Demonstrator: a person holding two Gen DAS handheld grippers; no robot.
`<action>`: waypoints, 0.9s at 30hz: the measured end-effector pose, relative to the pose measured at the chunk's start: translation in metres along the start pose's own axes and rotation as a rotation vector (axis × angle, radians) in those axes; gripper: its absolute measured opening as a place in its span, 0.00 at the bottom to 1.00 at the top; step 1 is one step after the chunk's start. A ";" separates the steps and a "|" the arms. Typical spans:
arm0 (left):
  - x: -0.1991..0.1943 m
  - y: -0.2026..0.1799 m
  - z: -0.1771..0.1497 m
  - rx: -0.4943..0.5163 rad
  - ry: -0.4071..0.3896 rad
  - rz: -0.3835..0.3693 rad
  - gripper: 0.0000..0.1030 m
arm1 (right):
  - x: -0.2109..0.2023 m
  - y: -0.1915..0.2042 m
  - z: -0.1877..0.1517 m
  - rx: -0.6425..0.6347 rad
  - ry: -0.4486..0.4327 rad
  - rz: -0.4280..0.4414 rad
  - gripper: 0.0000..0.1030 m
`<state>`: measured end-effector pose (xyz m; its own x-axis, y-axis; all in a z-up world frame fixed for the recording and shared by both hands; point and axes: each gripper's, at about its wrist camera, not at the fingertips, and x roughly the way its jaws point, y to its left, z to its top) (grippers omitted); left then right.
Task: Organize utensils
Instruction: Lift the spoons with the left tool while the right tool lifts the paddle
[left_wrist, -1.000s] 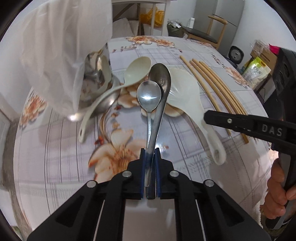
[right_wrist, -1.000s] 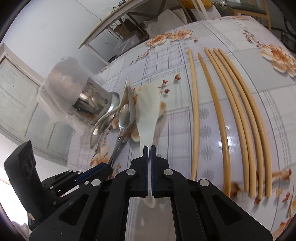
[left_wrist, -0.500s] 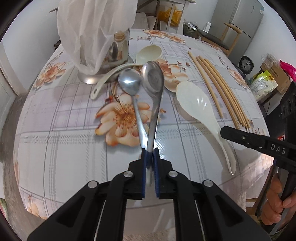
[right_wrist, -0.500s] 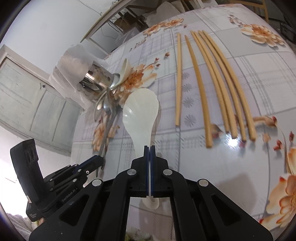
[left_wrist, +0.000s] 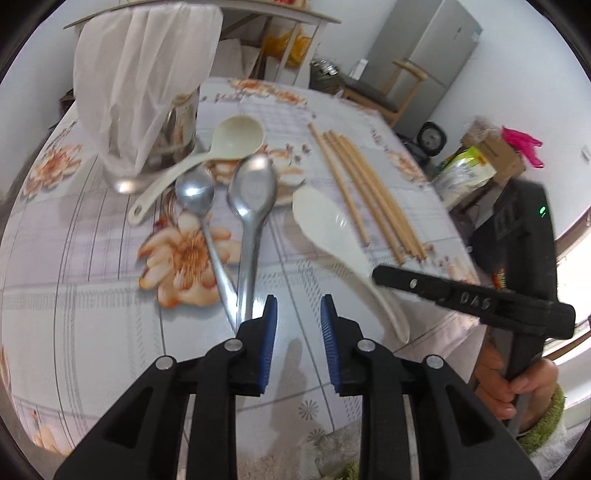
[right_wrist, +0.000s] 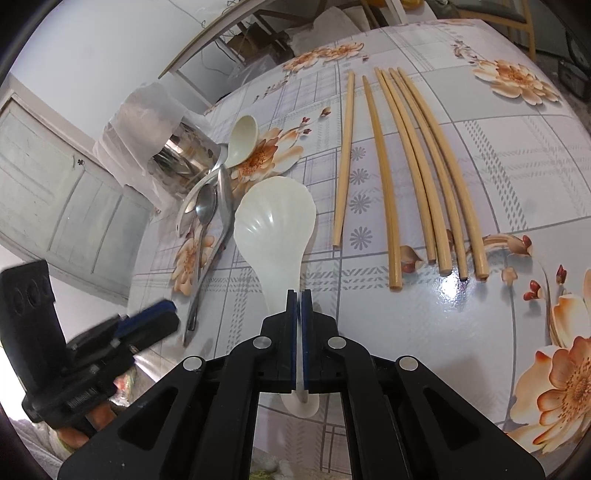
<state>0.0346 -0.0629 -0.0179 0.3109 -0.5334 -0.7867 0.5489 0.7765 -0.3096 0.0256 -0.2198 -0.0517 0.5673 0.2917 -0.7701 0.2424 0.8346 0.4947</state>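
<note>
Gripping white rice paddle (right_wrist: 275, 229) handle in right gripper (right_wrist: 298, 295), jaws clamped; left gripper (left_wrist: 295, 306) just opening, nothing between, 2 metal spoons (left_wrist: 236, 206) beside it.

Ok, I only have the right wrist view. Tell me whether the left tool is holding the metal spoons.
Observer: No. The left tool stands open. Its jaws have just been opening and nothing is between them. Both metal spoons lie on the table, their handles just left of it.
Operator: Now report what sits off the table past the chopsticks.
Observer: A cardboard box, with a yellow-green bag in front of it.
</note>
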 end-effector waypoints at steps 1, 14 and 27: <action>-0.002 0.000 0.006 0.018 -0.015 0.011 0.22 | 0.001 0.000 0.000 0.001 0.000 0.000 0.03; 0.047 0.010 0.085 0.238 0.007 0.149 0.30 | -0.002 -0.002 0.000 -0.009 0.025 -0.036 0.02; 0.075 0.005 0.103 0.296 0.048 0.145 0.33 | -0.022 -0.016 -0.010 0.007 0.029 -0.064 0.01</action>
<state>0.1404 -0.1333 -0.0231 0.3692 -0.4023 -0.8378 0.7053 0.7083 -0.0294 0.0012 -0.2349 -0.0467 0.5277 0.2512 -0.8115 0.2833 0.8485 0.4469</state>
